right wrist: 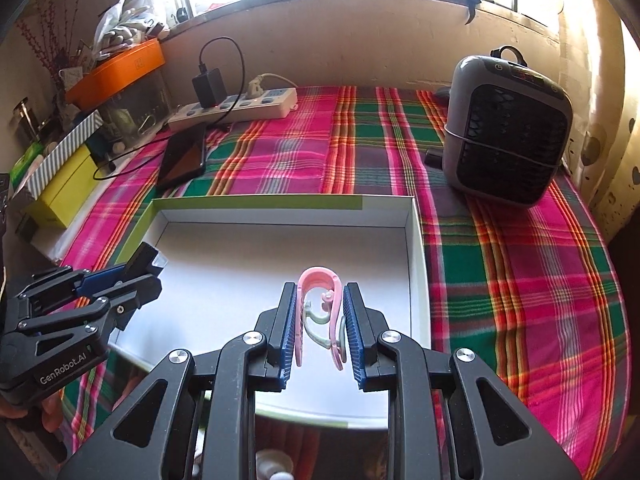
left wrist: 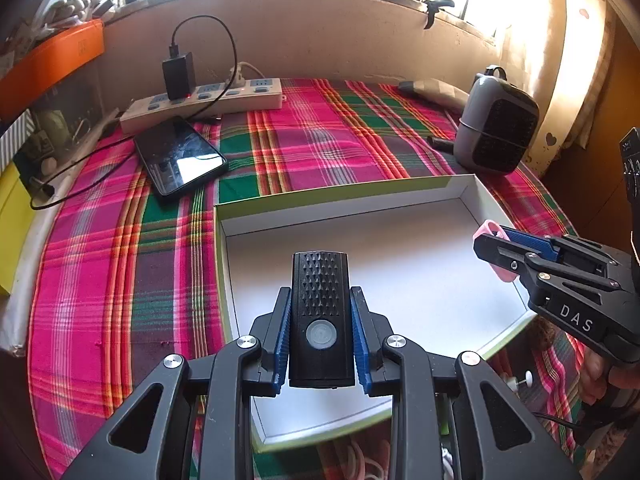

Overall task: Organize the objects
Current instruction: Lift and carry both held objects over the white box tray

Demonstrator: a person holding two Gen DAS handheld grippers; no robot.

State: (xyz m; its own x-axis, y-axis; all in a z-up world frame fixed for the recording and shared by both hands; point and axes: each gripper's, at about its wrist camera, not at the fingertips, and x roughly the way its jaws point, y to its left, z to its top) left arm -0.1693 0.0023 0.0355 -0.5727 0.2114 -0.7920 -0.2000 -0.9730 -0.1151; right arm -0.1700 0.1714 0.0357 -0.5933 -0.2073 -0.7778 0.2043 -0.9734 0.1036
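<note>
I hold both loads over the empty white box (left wrist: 344, 196) so each can drop straight in — my left gripper (left wrist: 322, 332) clamps the black flashlight (left wrist: 322, 316) between its 2 pads, my right gripper (right wrist: 320, 332) pinches the pink clips (right wrist: 320, 304), box floor just beyond both tips.

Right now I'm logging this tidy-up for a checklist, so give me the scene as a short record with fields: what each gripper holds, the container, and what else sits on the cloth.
left gripper: shut on black flashlight
right gripper: shut on pink clips
container: shallow white box, nothing inside, both grippers over it
surface: plaid cloth
also on cloth: phone, power strip, grey fan
</note>
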